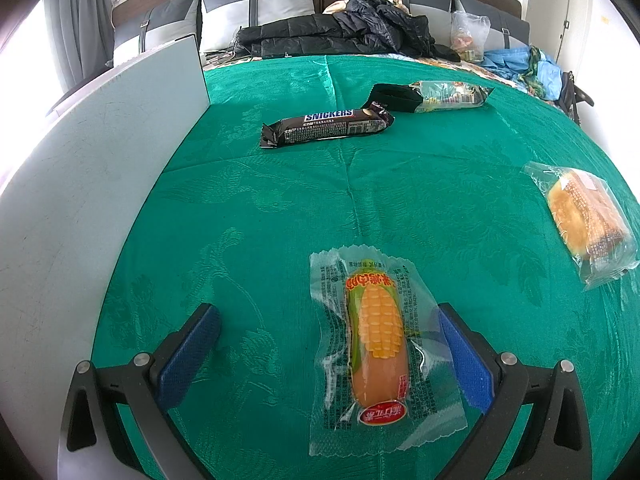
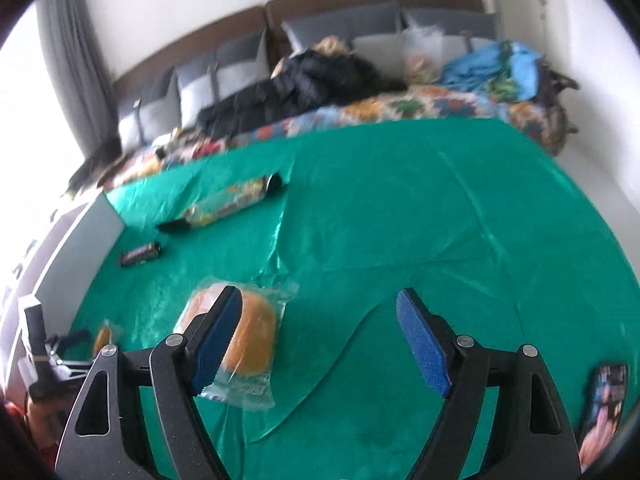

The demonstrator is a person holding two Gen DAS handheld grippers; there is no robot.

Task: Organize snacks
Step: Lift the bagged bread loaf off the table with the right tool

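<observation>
A corn sausage in a clear wrapper (image 1: 378, 344) lies on the green cloth (image 1: 420, 200) between the fingers of my open left gripper (image 1: 332, 354), nearer the right finger. A Snickers bar (image 1: 326, 127) and a green-black snack pack (image 1: 430, 97) lie farther back. A wrapped bun (image 1: 586, 220) lies at the right. In the right wrist view my open right gripper (image 2: 320, 344) hovers over the cloth (image 2: 400, 220), the bun (image 2: 250, 340) just behind its left finger. The Snickers bar (image 2: 141, 254) and snack pack (image 2: 228, 202) lie far left; the sausage (image 2: 102, 336) shows partly.
A grey-white box wall (image 1: 80, 208) stands along the left side. A bed behind holds black jackets (image 1: 344, 32), pillows and blue clothes (image 1: 532, 66). A dark colourful packet (image 2: 604, 404) lies at the cloth's right edge. The other gripper's body (image 2: 40, 356) shows at lower left.
</observation>
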